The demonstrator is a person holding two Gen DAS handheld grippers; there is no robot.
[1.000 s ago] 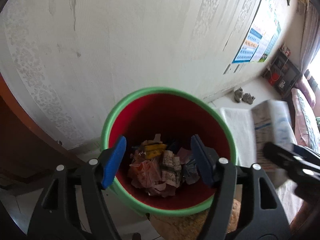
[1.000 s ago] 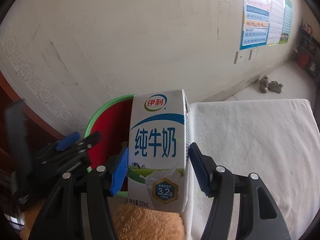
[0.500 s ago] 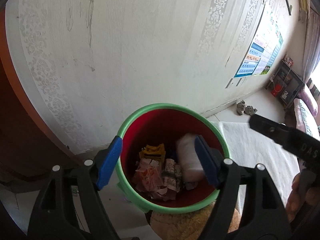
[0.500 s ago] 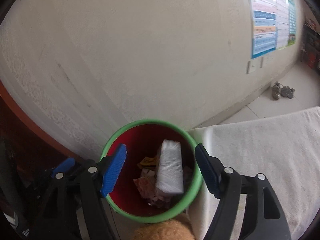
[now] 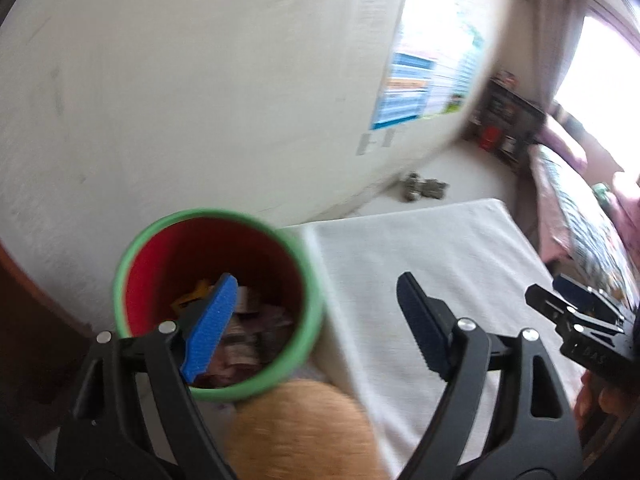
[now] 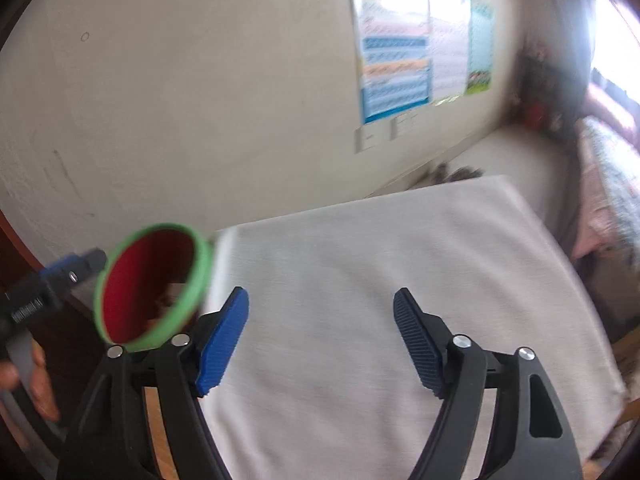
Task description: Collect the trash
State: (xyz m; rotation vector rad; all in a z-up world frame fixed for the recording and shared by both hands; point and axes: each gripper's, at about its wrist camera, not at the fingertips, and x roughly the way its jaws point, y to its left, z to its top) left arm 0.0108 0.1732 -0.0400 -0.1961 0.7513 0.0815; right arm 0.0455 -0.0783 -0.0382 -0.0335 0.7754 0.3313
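Observation:
The bin (image 5: 120, 280), green-rimmed and red inside, stands to the left of the cloth-covered table (image 5: 420, 264). Crumpled paper and wrappers (image 5: 256, 320) lie inside it, too blurred to pick out the milk carton. My left gripper (image 5: 316, 280) hovers over the bin's right rim and the table edge; its jaws are opening and hold nothing. My right gripper (image 6: 320, 294) is above the white cloth (image 6: 360, 260), to the right of the bin (image 6: 200, 272). Its jaws are also opening and are empty. Each gripper shows in the other's view: right gripper (image 5: 548, 288), left gripper (image 6: 80, 264).
A fuzzy tan object (image 5: 304, 428) sits just below the bin. A pale wall with posters (image 5: 420, 88) runs behind. Shoes (image 5: 424, 190) lie on the floor, with a dark shelf (image 5: 508, 120) and a bed (image 5: 580, 208) at the right. A hand (image 6: 36, 376) holds the left gripper.
The milk carton left my right gripper and dropped into the bin. Both grippers then swung right, away from the bin and towards the white cloth, with their jaws spreading wider.

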